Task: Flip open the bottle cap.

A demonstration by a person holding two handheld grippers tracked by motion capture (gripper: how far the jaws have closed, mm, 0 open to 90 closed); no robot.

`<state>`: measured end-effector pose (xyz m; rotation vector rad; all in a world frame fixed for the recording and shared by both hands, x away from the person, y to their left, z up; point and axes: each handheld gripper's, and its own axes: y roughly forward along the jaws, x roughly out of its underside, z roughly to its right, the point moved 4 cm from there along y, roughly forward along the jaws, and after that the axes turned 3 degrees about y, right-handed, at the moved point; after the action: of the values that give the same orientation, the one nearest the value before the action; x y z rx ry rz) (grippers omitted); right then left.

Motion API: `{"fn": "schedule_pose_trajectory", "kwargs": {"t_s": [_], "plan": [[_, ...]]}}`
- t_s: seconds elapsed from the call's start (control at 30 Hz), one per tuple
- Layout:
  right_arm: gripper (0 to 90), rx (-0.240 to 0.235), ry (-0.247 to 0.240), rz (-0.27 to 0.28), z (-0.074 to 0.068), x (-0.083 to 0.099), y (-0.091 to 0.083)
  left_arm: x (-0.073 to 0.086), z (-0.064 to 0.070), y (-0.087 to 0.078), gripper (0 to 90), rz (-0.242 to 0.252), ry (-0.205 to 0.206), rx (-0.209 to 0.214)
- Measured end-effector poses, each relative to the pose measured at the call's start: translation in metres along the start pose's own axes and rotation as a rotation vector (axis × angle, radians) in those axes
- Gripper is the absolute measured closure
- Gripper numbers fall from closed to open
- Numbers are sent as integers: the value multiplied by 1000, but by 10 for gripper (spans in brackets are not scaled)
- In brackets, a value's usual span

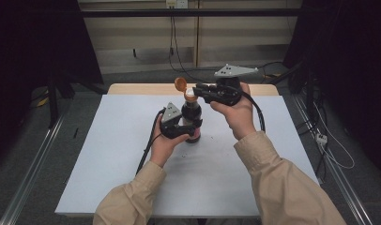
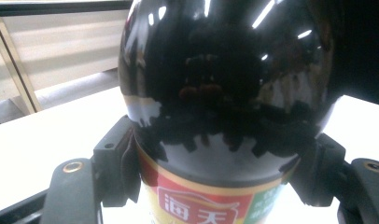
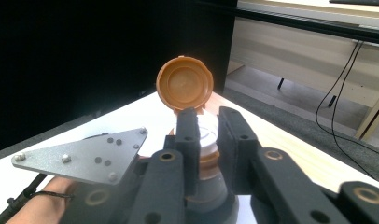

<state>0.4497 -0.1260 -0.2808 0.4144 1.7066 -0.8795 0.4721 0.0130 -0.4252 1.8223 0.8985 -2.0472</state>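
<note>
Jaws straddle bottle (image 2: 225, 93); other jaws flank spout (image 3: 207, 135).

Bottle (image 1: 192, 114): glossy black-brown body; label (image 2: 201, 205) red with white characters, edged by a gold band, with a green patch at one side. Flip cap (image 3: 185, 83): orange-brown, same colour on its inner face; neck (image 3: 207, 135) white. Both grippers: black jaws, brass-coloured pins, grey plates (image 3: 82, 156) with small silver and dark screws. Table cover (image 1: 109, 150): plain pale blue-white. Sleeves (image 1: 282, 183): beige
</note>
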Motion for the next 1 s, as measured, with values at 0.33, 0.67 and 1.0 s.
{"fn": "schedule_pose_trajectory", "kwargs": {"t_s": [0.33, 0.67, 1.0], "plan": [[577, 18, 12, 7, 1, 1, 0, -2, -3, -9, 207, -18, -28, 19], [367, 26, 30, 32, 6, 7, -10, -8, -6, -24, 119, 32, -47, 49], [252, 36, 50, 57, 14, 22, -28, -15, -7, -43, 69, 56, -49, 80]]}}
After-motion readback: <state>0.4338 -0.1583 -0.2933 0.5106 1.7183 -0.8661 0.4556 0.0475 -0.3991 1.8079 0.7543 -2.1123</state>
